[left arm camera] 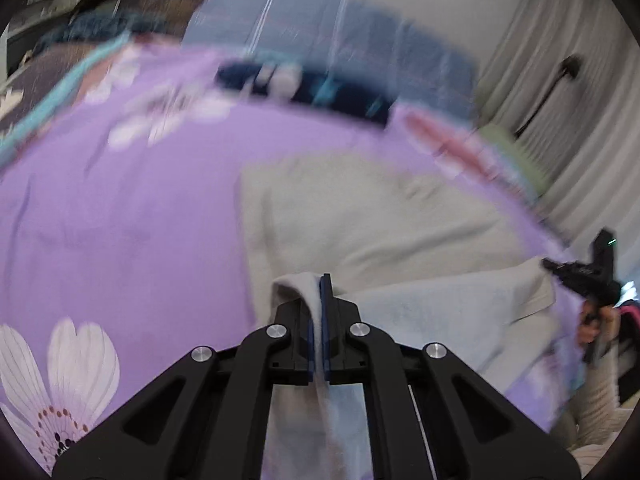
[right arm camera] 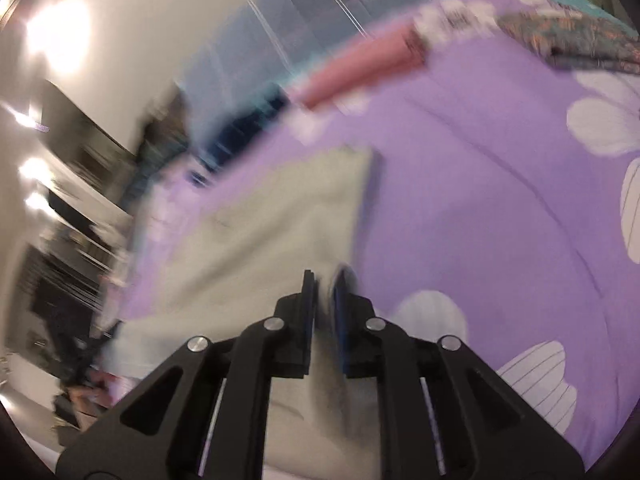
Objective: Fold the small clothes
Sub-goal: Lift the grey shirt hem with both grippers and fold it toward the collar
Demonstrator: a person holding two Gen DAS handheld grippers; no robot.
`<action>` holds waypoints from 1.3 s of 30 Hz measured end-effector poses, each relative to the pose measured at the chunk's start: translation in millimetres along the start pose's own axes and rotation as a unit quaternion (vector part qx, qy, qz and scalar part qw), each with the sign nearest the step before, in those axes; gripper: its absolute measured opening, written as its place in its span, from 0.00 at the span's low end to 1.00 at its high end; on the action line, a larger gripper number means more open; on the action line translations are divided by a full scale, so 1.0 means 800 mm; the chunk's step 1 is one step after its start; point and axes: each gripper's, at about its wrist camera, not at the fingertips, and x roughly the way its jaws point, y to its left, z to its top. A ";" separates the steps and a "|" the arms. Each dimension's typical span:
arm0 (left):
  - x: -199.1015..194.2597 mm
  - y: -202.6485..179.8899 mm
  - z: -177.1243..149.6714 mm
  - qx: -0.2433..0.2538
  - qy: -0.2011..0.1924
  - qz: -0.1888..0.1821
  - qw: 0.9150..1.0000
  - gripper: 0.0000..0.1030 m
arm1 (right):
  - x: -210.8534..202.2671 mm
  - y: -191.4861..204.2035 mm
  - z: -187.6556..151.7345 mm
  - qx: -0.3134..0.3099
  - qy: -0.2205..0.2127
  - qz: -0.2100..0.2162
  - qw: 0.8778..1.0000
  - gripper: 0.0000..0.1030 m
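Nearest the left wrist camera, the left gripper [left arm camera: 319, 280] has its jaws almost closed on a fold of the pale grey garment [left arm camera: 360, 220], the cloth pinched between the blue pads and trailing down under the linkage; in the right wrist view the right gripper [right arm camera: 326, 280] stands with its jaws a little apart and the same garment's edge between them, though the blur hides whether the pads truly press on it. The garment lies on the purple flowered bedsheet [left arm camera: 120, 200], its far part flat, its near edge lifted and carried across by both grippers; this looks like a fold in hand, not yet laid down. At the far right of the left view the other gripper and the person's hand [left arm camera: 596, 320] show beside the cloth's corner.

The risks, as I judge them: the right side's slack hold may let its corner slip, leaving the fold skewed; the two hands may come down unevenly and crease the cloth; thin fabric may cling to a pad and drag out of line on release.
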 end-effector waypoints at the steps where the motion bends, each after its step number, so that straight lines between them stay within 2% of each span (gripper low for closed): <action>1: 0.019 0.007 -0.008 -0.003 0.024 0.026 0.999 0.15 | 0.008 -0.002 -0.001 -0.004 0.008 -0.020 1.000 0.25; 2: 0.027 0.014 -0.014 -0.006 0.030 0.029 0.999 0.18 | 0.011 -0.004 -0.003 -0.008 0.007 -0.030 0.999 0.27; 4: 0.019 0.020 -0.015 -0.010 0.014 0.017 1.000 0.18 | 0.002 -0.005 -0.002 -0.014 -0.008 -0.035 0.999 0.32; 6: -0.003 0.020 -0.004 -0.005 -0.023 0.075 0.997 0.36 | -0.013 -0.001 0.004 -0.024 -0.035 -0.051 0.998 0.35; 7: -0.014 0.018 0.003 0.005 -0.045 0.091 0.995 0.37 | -0.020 0.004 0.011 -0.035 -0.050 -0.061 0.996 0.36; 9: -0.028 0.013 0.017 0.017 -0.072 0.089 0.993 0.37 | -0.026 0.016 0.020 -0.053 -0.070 -0.066 0.994 0.36; 10: -0.031 0.008 0.028 0.023 -0.082 0.076 0.993 0.37 | -0.026 0.023 0.022 -0.060 -0.074 -0.063 0.994 0.36; 12: -0.018 -0.003 0.045 0.042 -0.077 0.059 0.994 0.37 | -0.015 0.037 0.033 -0.071 -0.073 -0.052 0.993 0.36; 14: 0.018 -0.021 0.059 0.077 -0.048 0.055 0.994 0.37 | -0.007 0.044 0.038 -0.077 -0.070 -0.047 0.993 0.36; 17: 0.076 -0.030 0.068 0.114 -0.001 0.104 0.988 0.41 | 0.018 0.058 0.051 -0.095 -0.058 -0.046 0.993 0.36; 18: 0.091 -0.030 0.069 0.125 0.006 0.134 0.983 0.46 | 0.025 0.061 0.055 -0.094 -0.052 -0.046 0.993 0.36; 19: 0.103 -0.028 0.071 0.132 0.011 0.156 0.979 0.47 | 0.029 0.063 0.055 -0.091 -0.048 -0.041 0.994 0.36; 20: 0.108 -0.022 0.073 0.131 0.015 0.152 0.980 0.47 | 0.032 0.063 0.056 -0.089 -0.044 -0.036 0.994 0.36; 21: 0.112 -0.018 0.074 0.120 0.016 0.136 0.983 0.46 | 0.033 0.062 0.056 -0.088 -0.044 -0.035 0.995 0.36; 22: 0.111 -0.017 0.074 0.116 0.013 0.129 0.985 0.40 | 0.034 0.061 0.055 -0.089 -0.045 -0.037 0.994 0.36; 23: 0.108 -0.019 0.075 0.118 0.009 0.124 0.985 0.10 | 0.036 0.060 0.055 -0.089 -0.045 -0.041 0.994 0.36; 24: 0.101 -0.023 0.074 0.128 0.001 0.121 0.984 0.04 | 0.038 0.058 0.054 -0.086 -0.044 -0.044 0.994 0.36; 27: 0.078 -0.039 0.074 0.150 -0.036 0.137 0.979 0.04 | 0.040 0.048 0.054 -0.071 -0.043 -0.045 0.996 0.36; 29: 0.076 -0.040 0.079 0.147 -0.041 0.148 0.977 0.04 | 0.040 0.044 0.053 -0.067 -0.046 -0.045 0.996 0.36; 32: 0.096 -0.031 0.077 0.170 -0.046 0.241 0.954 0.04 | 0.046 0.044 0.051 -0.070 -0.043 -0.046 0.996 0.36; 33: 0.102 -0.026 0.076 0.171 -0.043 0.239 0.955 0.04 | 0.047 0.044 0.050 -0.071 -0.041 -0.047 0.996 0.36; 34: 0.103 -0.018 0.074 0.156 -0.037 0.217 0.963 0.04 | 0.049 0.045 0.048 -0.074 -0.040 -0.051 0.995 0.36; 37: 0.082 -0.019 0.070 0.135 -0.047 0.205 0.968 0.08 | 0.039 0.047 0.040 -0.086 -0.045 -0.056 0.994 0.36; 39: 0.051 -0.027 0.061 0.133 -0.064 0.177 0.973 0.27 | 0.024 0.043 0.034 -0.089 -0.054 -0.059 0.993 0.36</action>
